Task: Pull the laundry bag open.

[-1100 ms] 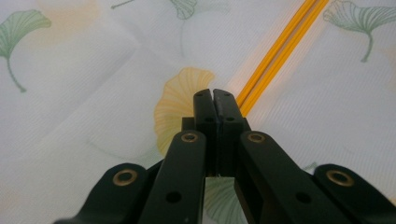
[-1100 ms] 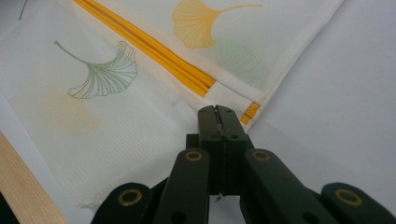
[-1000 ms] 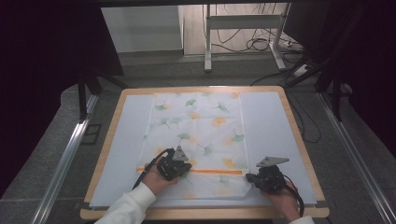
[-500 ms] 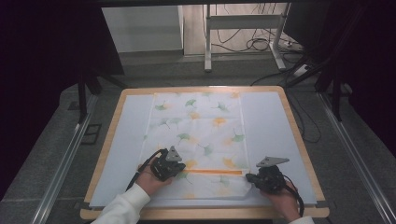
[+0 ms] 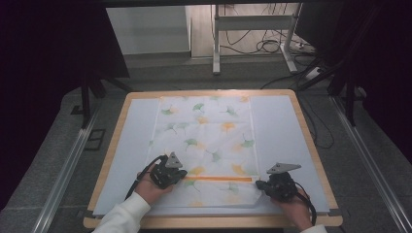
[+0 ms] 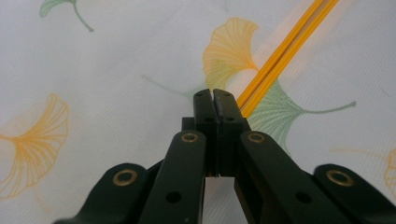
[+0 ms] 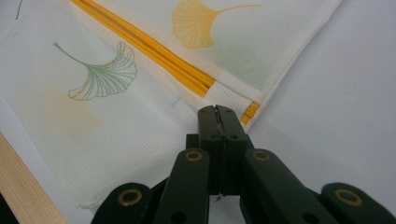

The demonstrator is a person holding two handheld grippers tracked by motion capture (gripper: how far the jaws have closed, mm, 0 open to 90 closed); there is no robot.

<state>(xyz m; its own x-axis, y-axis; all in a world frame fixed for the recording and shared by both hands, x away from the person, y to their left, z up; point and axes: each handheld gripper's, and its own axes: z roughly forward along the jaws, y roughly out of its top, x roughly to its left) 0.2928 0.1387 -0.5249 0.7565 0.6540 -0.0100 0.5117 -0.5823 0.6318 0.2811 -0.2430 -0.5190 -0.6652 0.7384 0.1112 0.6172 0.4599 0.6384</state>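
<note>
High view: above, facing forward and down over the tabletop [image 5: 128, 141]. Gripper views: close, along closed jaws, sharing the cloth's orange stripe [image 5: 218, 178].

Your left gripper [image 5: 180, 173] and right gripper [image 5: 260, 185] are black with brass rivets, grey three-cornered plates, black cables; your left sleeve [image 5: 120, 217] is white.

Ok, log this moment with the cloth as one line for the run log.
scene: leaf-print cloth flat on table | left gripper: shut, by orange stripe | right gripper: shut, at cloth's edge

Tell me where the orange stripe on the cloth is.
In the high view, the orange stripe crosses the cloth near its front edge, between the left claw and right claw.
</note>
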